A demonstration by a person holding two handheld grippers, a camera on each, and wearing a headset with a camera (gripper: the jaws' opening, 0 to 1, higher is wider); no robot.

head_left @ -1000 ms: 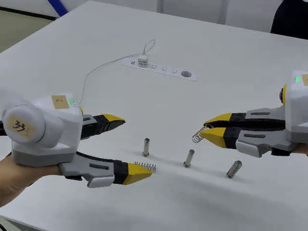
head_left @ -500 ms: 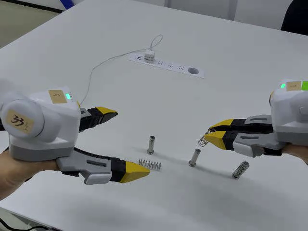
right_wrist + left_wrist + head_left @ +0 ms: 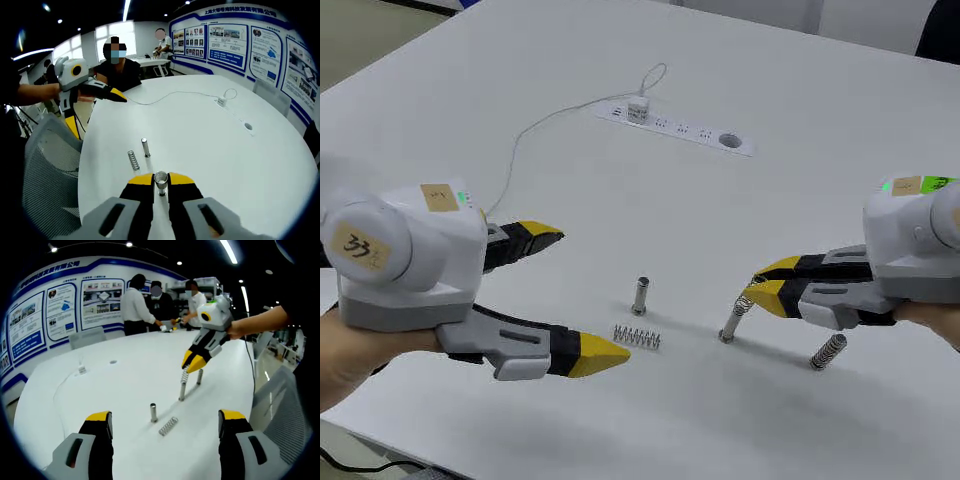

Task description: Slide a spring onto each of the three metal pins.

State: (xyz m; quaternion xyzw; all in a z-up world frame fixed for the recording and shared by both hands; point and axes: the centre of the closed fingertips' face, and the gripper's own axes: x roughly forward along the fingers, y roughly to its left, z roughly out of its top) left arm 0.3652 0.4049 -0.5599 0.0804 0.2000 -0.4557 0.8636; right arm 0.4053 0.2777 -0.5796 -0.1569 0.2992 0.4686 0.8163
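Two tongs are hovering over the white desk (image 3: pixel 800 200) in the head view: the left tongs (image 3: pixel 578 292) are sitting at the lower left of the frame with jaws spread wide and gripping nothing, while the right tongs (image 3: pixel 760 286) are pointing in from the right edge, clenched on a spring (image 3: pixel 744 304). That spring is touching the top of a pin (image 3: pixel 729 328) just right of frame centre, and its lower coils are seeming to sit round the pin's tip. A bare pin (image 3: pixel 641 295) is standing upright at frame centre, and a loose spring (image 3: pixel 637 336) is lying flat on the desk just below it, near the lower jaw of the left tongs. Another spring (image 3: pixel 828 351) is standing up from the desk at the lower right, below the right tongs; whether a pin is sitting inside it I cannot tell. In the right gripper view the yellow tips are pinching the spring end-on at bottom centre. A power strip (image 3: pixel 675 128) is lying at the upper middle
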